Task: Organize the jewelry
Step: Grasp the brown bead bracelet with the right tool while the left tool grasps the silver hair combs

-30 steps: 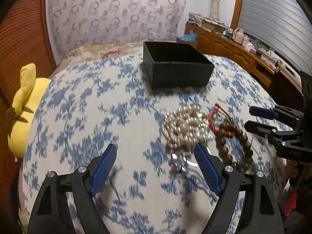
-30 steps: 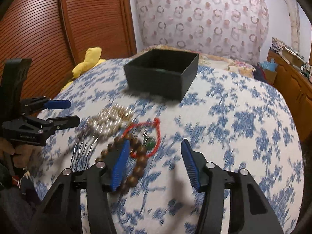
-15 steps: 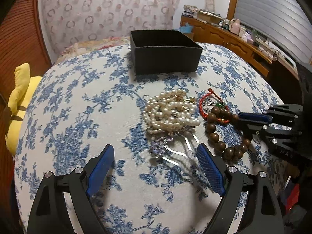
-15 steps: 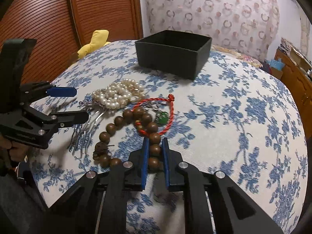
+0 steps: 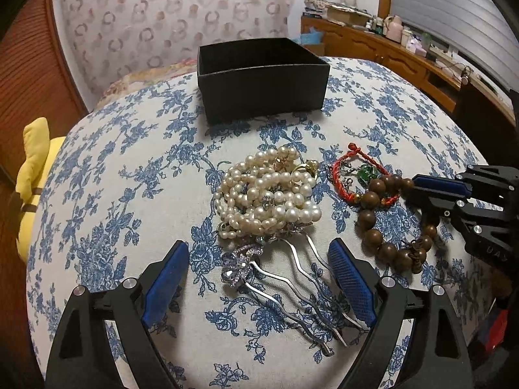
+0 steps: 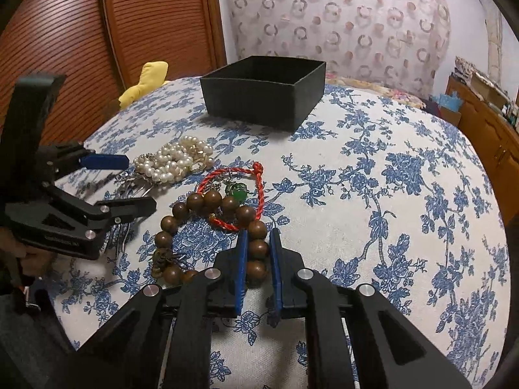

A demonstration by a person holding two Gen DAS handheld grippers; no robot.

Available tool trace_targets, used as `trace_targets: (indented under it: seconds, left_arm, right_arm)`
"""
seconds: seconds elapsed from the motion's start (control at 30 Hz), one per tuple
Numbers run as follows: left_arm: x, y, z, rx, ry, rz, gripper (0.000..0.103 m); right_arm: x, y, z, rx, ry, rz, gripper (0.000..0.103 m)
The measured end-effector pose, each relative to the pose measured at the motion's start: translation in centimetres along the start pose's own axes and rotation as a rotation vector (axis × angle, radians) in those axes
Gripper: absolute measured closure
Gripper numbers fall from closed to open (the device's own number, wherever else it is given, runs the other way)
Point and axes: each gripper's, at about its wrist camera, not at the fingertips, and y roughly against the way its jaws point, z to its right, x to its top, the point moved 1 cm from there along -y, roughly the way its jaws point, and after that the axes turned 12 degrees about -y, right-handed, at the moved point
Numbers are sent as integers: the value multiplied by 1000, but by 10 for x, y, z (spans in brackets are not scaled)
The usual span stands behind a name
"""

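Observation:
My right gripper (image 6: 258, 236) is shut on the wooden bead bracelet (image 6: 207, 223), which lies on the floral cloth; it also shows in the left wrist view (image 5: 386, 227). A red cord bracelet (image 6: 232, 191) with a green bead overlaps it. A pile of pearl necklaces (image 5: 269, 194) lies left of these. My left gripper (image 5: 258, 256) is open, its jaws either side of a silver hair comb with a purple flower (image 5: 275, 275). An open black box (image 5: 261, 76) stands behind the jewelry.
The table (image 5: 129, 162) has a blue floral cloth. A yellow plush toy (image 5: 32, 168) lies off its left side. A wooden cabinet (image 5: 389, 48) with clutter stands far right. A wooden slatted door (image 6: 97, 32) is at the left.
My right gripper came forward and shut on the wooden bead bracelet. My left gripper moved forward and right, so the hair comb now lies between its open jaws.

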Motion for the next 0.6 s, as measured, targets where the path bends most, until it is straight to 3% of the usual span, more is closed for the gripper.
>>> trace_targets:
  seconds: [0.13,0.37,0.6]
  left_arm:
    - [-4,6,-2,-5,-10,-6,27]
    - [-24,14,-25,-10,40,-12,27]
    - [-13,9,-17,-22,5,0,27]
  right_arm:
    - [0,0,0,-1,1,0,87]
    - [0,0,-1,-8,8,1,87]
    - [0,-1,-1,-9,8,1,87]
